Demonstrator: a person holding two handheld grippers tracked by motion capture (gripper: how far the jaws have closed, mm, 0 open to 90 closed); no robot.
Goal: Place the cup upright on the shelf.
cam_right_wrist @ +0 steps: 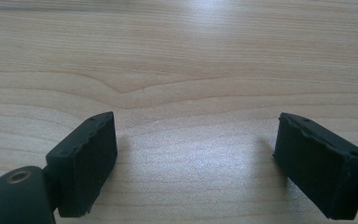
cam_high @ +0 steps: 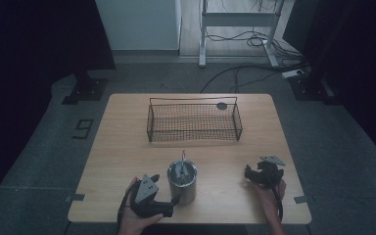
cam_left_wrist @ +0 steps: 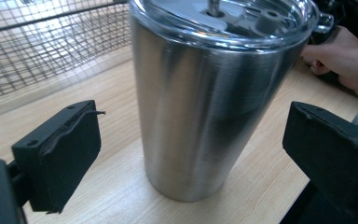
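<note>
Standing near the front edge of the wooden table (cam_high: pixel 127 147), behind which lies a wire basket (cam_high: pixel 194 121), a steel tumbler (cam_high: pixel 181 182) with clear lid stays upright. The left gripper (cam_high: pixel 169 201) flanks it, jaws released and clear of its sides. The right gripper (cam_high: pixel 248 172) rests well apart, jaws spread over bare wood.
</note>
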